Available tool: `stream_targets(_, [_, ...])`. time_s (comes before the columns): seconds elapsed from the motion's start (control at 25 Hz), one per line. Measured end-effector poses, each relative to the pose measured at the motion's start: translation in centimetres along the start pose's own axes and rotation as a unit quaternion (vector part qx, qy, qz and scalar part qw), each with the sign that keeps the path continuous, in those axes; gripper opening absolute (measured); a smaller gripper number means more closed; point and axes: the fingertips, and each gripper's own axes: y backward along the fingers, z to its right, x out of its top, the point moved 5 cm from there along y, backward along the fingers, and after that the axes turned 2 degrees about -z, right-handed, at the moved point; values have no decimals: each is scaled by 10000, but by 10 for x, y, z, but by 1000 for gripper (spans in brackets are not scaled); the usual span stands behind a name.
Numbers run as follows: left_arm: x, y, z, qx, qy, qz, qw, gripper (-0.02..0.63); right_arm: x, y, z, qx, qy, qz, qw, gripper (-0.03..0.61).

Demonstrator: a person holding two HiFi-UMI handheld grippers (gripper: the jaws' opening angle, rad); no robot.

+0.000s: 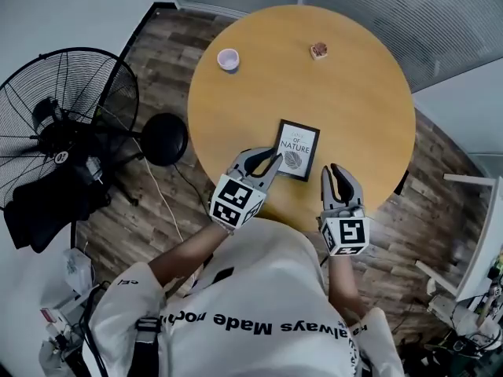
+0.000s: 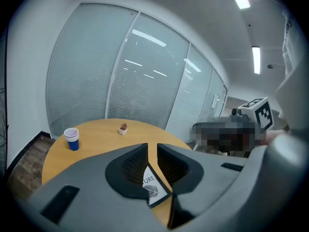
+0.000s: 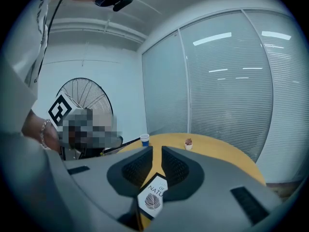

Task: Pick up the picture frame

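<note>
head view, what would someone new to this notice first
A black picture frame lies flat near the close edge of the round wooden table. The left hand-held gripper is at its left edge and the right hand-held gripper is beside it, neither holding it. A large fan stands at left.

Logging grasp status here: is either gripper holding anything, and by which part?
Nothing is held. The picture frame lies on the table; the left gripper and right gripper are near it, jaws narrowly apart, gripping nothing.
</note>
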Motion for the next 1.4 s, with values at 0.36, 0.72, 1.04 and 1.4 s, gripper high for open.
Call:
stream_targets(0.36, [-50,-28,-14,-8,212,-448,9988,95,-60,-27,10,4,-41,-543,9985,74])
stream_targets(0.72, [-97,-56,-24,89,205,-890,9958,101,-104,-46,17,-26,-63,-975,9952,75])
stream_targets(1.04, [-145,-85,-35,201,217,-1400,9897,100,-141,-66,22,-73,-170,-1297,9914,77])
stream_targets(1.4, [-177,-109,-54,337,277,-1759,9834,101,-178,-95,27,-31,-247,-1678,9855,77])
